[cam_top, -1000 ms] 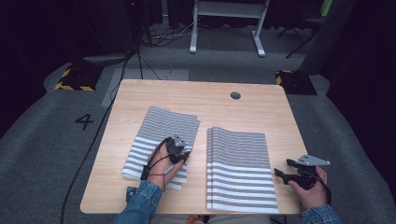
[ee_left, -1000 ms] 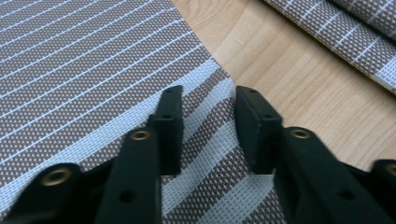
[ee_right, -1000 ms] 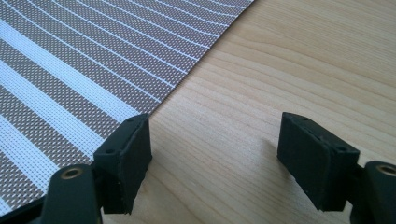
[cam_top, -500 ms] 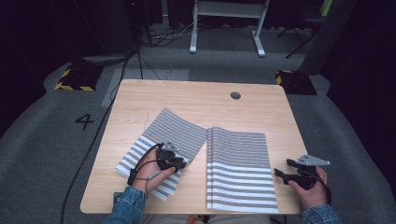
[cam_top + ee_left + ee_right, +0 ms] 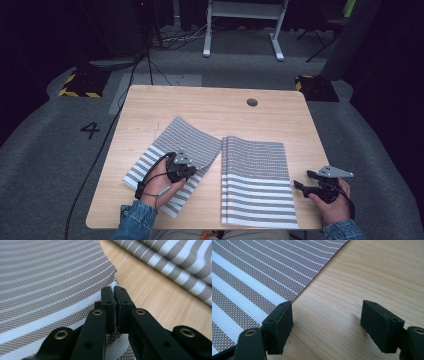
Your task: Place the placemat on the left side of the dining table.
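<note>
- The left gripper (image 5: 113, 296) has just been closing, and its 2 black jaws now pinch the edge of a striped mat (image 5: 50, 277); a strip of woven mesh shows squeezed between the pads in the left gripper view.
- In that view the pinched edge rises off the wood and the mat curves away to the left, with brown-grey mesh crossed by thin white lines and 1 broad white band near the jaws.
- In the high view the left gripper (image 5: 192, 171) sits over the near right edge of this mat (image 5: 185, 137), held by the left hand (image 5: 160, 182), whose denim sleeve comes in from the bottom edge. A black cable loops from the gripper round the hand.
- The mat lies turned at an angle on the left half of the table (image 5: 200, 102), its far corner nearly touching a stack of matching mats (image 5: 257, 180).
- The right gripper (image 5: 325, 322) holds its jaws well apart with bare wood between them; the left pad stands just beside the corner edge of the stack's top mat (image 5: 249, 277), and I cannot tell whether it touches.
- In the high view the right gripper (image 5: 302, 181) rests low near the table's right front corner, just right of the stack, gripped by the right hand (image 5: 332, 200) with a grey 3-cornered plate on top.
- The stack lies square to the table, fine lines on its far half and broad white stripes on its near half.
</note>
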